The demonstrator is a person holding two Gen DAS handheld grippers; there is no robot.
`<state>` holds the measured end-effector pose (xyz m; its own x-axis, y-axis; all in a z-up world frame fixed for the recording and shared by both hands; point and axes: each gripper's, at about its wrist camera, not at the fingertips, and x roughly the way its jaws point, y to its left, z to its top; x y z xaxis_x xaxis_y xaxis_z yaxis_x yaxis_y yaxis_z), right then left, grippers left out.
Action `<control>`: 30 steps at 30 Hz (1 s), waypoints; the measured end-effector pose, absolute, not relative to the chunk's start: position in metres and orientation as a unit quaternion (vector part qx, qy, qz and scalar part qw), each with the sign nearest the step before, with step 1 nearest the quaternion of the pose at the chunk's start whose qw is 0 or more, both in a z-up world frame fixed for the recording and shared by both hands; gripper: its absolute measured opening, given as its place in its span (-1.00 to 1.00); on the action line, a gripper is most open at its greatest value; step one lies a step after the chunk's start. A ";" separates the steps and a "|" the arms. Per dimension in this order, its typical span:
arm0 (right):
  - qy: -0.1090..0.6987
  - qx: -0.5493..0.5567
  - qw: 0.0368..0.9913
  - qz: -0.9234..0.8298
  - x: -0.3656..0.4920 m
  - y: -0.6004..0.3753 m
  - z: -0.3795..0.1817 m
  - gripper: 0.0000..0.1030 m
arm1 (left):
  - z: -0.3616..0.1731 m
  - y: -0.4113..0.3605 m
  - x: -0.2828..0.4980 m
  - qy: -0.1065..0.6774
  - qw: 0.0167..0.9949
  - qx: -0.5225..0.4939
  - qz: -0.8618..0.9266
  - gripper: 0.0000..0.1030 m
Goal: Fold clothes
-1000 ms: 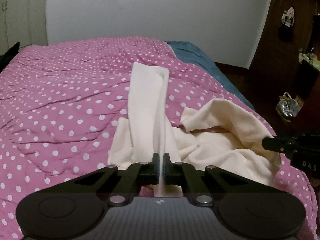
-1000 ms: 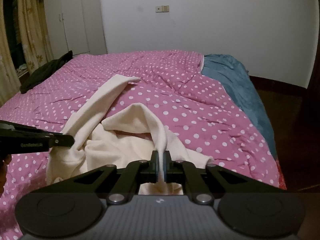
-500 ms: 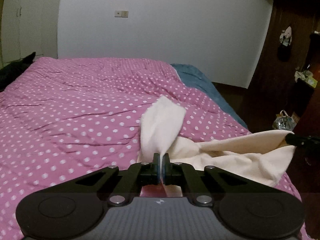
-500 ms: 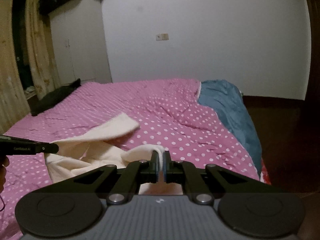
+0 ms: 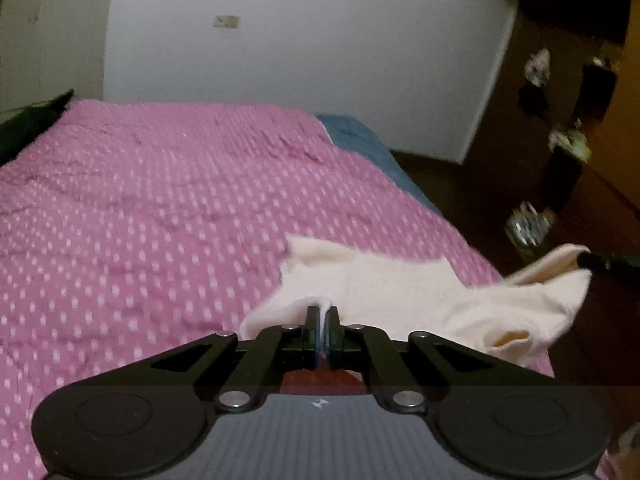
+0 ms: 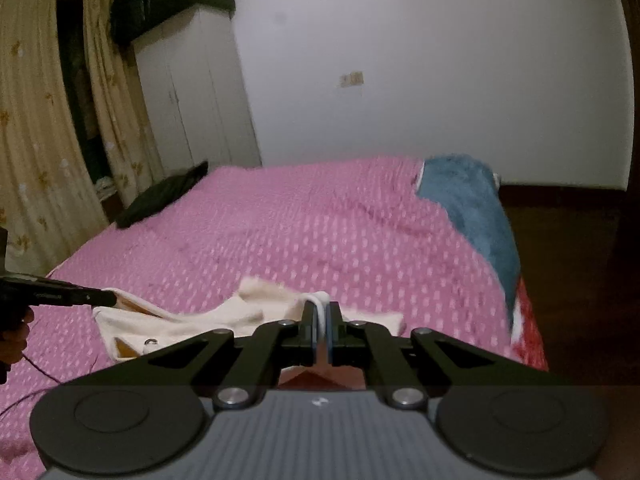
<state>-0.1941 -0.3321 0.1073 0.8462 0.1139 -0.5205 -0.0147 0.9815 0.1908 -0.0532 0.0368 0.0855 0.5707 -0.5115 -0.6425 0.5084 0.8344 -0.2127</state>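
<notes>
- Left gripper (image 5: 323, 314) pinched on one edge of cream garment (image 5: 384, 288); right gripper (image 6: 320, 310) pinched on the other.
- Garment stretched sideways between both, hanging over near edge of pink dotted bedspread (image 5: 160, 216), equally near each.

Bedspread (image 5: 160, 220) dots motion-blurred; garment's (image 5: 400, 292) lower part hidden behind fingers (image 5: 313, 332).
</notes>
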 end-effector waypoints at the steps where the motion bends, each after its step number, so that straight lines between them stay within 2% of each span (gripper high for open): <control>1: 0.288 0.092 0.953 0.034 -0.201 -0.332 0.104 -0.93 | 0.081 0.037 -0.056 0.374 0.881 0.003 -0.290 -0.96; 6: 0.349 0.092 0.932 0.033 -0.205 -0.333 0.085 -0.91 | 0.056 0.038 -0.071 0.428 0.851 0.029 -0.303 -0.93; 10: 0.358 0.072 0.931 0.025 -0.205 -0.335 0.088 -0.81 | 0.060 0.039 -0.072 0.423 0.850 0.042 -0.311 -0.87; 12: 0.359 0.062 0.931 0.025 -0.204 -0.336 0.090 -0.81 | 0.063 0.036 -0.066 0.410 0.858 0.057 -0.305 -0.70; 17: 0.370 0.069 0.926 0.036 -0.176 -0.337 0.073 -0.77 | 0.061 0.021 -0.039 0.398 0.870 0.067 -0.282 -0.46; 21: 0.388 0.079 0.917 0.042 -0.137 -0.338 0.050 -0.75 | 0.049 0.006 -0.010 0.412 0.870 0.063 -0.263 -0.37; 23: 0.391 0.086 0.915 0.040 -0.118 -0.339 0.042 -0.63 | 0.043 -0.003 0.004 0.417 0.871 0.063 -0.252 -0.36; 24: 0.393 0.088 0.915 0.039 -0.108 -0.340 0.037 -0.56 | 0.042 -0.008 0.011 0.416 0.872 0.064 -0.251 -0.33; 26: 0.395 0.086 0.914 0.033 -0.091 -0.340 0.029 -0.56 | 0.039 -0.018 0.025 0.413 0.874 0.067 -0.249 -0.19; 30: 0.402 0.085 0.911 0.017 -0.061 -0.343 0.011 -0.55 | 0.031 -0.039 0.053 0.394 0.882 0.071 -0.251 -0.06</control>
